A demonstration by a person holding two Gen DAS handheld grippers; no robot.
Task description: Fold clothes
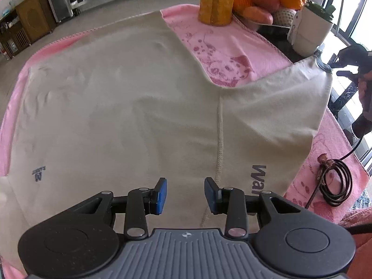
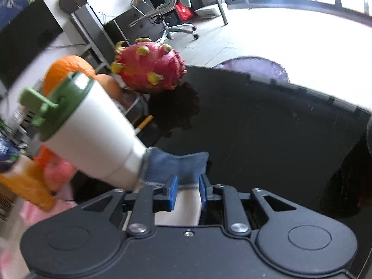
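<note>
The left gripper (image 1: 185, 194) hangs with its blue pads apart and nothing between them, just above the near part of the beige T-shirt (image 1: 121, 107); the shirt lies spread flat over a pink printed towel (image 1: 223, 53), which shows beyond it and along its left and right edges. The right gripper (image 2: 188, 191) is clamped on the shirt's right corner; its own camera shows a blue-grey knit band with pale cloth behind it pinched between the pads, and nothing else of the shirt. Only the left view shows that corner lifted off the towel, its far tip meeting a dark gripper at the frame's right edge.

Beyond the shirt, on the towel, stands a yellow-orange bottle (image 1: 217, 2), its top cut off; right of it a fruit bowl (image 1: 267, 23) and a white cup with a green lid (image 1: 311, 28). The right view alone shows a dragon fruit (image 2: 148, 69) in that bowl, with the cup blurred and tilted by the lens. A coiled black cable (image 1: 334, 181) lies on the towel right of the shirt; the print near it reads only "Wa", the rest hidden by the left gripper.
</note>
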